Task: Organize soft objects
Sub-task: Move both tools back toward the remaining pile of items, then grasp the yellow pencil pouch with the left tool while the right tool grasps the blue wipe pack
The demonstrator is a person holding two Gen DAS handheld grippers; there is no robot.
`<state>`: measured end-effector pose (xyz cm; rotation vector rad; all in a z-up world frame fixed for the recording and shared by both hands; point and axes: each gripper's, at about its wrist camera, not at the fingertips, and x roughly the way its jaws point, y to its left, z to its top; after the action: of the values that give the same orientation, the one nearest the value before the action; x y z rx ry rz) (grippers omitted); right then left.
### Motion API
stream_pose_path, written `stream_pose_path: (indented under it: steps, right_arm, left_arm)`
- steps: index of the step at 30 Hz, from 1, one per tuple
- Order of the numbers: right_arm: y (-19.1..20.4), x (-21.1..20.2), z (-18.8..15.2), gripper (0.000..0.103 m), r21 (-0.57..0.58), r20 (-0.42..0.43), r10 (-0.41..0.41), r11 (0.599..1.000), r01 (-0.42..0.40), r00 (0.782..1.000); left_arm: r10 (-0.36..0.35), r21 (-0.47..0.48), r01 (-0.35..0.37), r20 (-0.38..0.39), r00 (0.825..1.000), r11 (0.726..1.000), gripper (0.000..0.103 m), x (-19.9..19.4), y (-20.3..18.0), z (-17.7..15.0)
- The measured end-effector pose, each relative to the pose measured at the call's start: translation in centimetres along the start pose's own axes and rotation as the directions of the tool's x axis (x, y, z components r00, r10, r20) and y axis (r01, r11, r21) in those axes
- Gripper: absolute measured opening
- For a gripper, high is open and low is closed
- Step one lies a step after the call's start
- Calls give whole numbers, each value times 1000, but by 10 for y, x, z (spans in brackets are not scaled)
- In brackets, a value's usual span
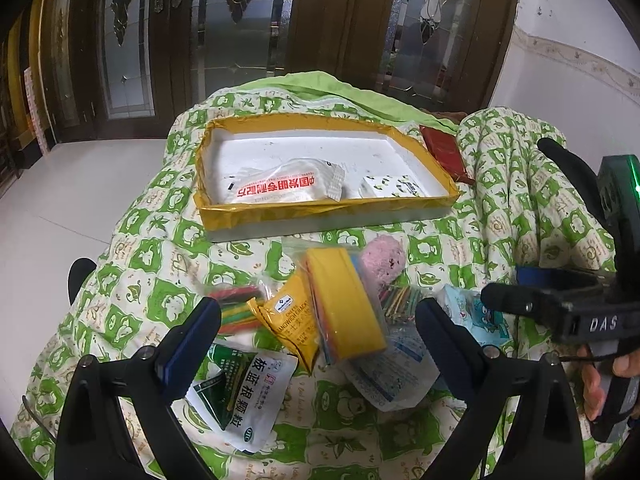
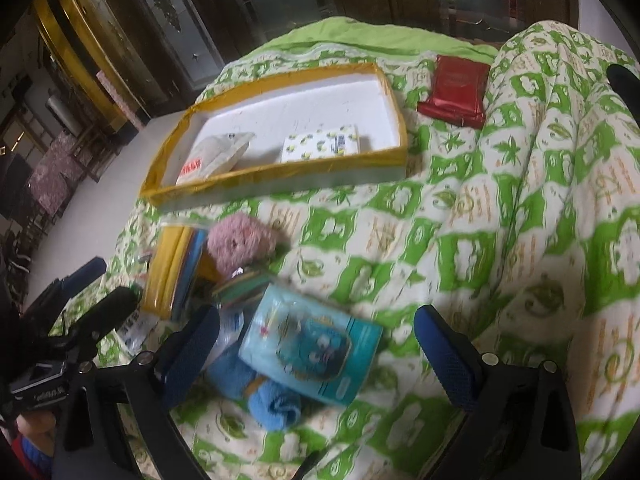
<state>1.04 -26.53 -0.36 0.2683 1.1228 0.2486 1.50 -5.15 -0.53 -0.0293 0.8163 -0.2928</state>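
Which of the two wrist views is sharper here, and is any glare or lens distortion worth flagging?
Left wrist view: sharp, print on the white sachet legible, mild glare on the tray tape. Right wrist view: motion-blurred, quilt pattern smeared, blue tissue pack soft. Both views: strong fisheye bending and dark corners.

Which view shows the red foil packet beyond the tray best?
The right wrist view: the red foil packet lies whole and unobstructed on the quilt, right of the yellow-rimmed tray. The left wrist view shows the packet only as a foreshortened strip, partly behind the tray's far corner.
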Motion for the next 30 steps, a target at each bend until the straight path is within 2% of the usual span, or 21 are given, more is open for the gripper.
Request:
stream_pose_path:
  steps: [7, 14, 16, 19, 21, 25, 26, 29, 30]
  right_arm:
    - [0, 5, -8, 91, 28, -41, 10, 1000, -9, 999]
    - [1, 14, -11, 90, 28, -77, -9, 1000, 11, 997]
    - [0, 19, -12, 89, 33, -94, -11, 999, 14, 996]
    - [1, 23, -12, 89, 34, -105, -8, 999, 12, 994]
    - [2, 27, -12, 89, 32, -113, -9, 999, 13, 994]
    - [5, 40, -12, 81, 32, -137, -9, 999, 14, 991]
    - [4, 42, -12, 72, 41, -140, -2, 999, 8, 990]
    - [-2, 44, -9, 57, 75, -136, 18, 997, -8, 991]
    - [-4, 44, -8, 55, 82, -132, 22, 997, -11, 991]
  left_arm:
    - [5, 32, -5, 1, 1000, 999, 97, 3, -9, 0]
    - [61, 150, -58, -16, 998, 987, 95, 21, -30, -2]
    - [69, 176, -63, -27, 997, 982, 84, 27, -33, -2]
    - [68, 187, -53, -74, 995, 981, 54, 37, -34, -5]
    - [57, 181, -38, -101, 993, 983, 43, 42, -32, -8]
    - [38, 166, -21, -102, 994, 986, 39, 39, -31, -9]
    - [31, 158, -14, -102, 994, 987, 39, 38, -29, -9]
    - [14, 142, 1, -110, 994, 990, 36, 38, -27, -10]
    - [6, 134, 9, -112, 994, 991, 36, 37, -25, -10]
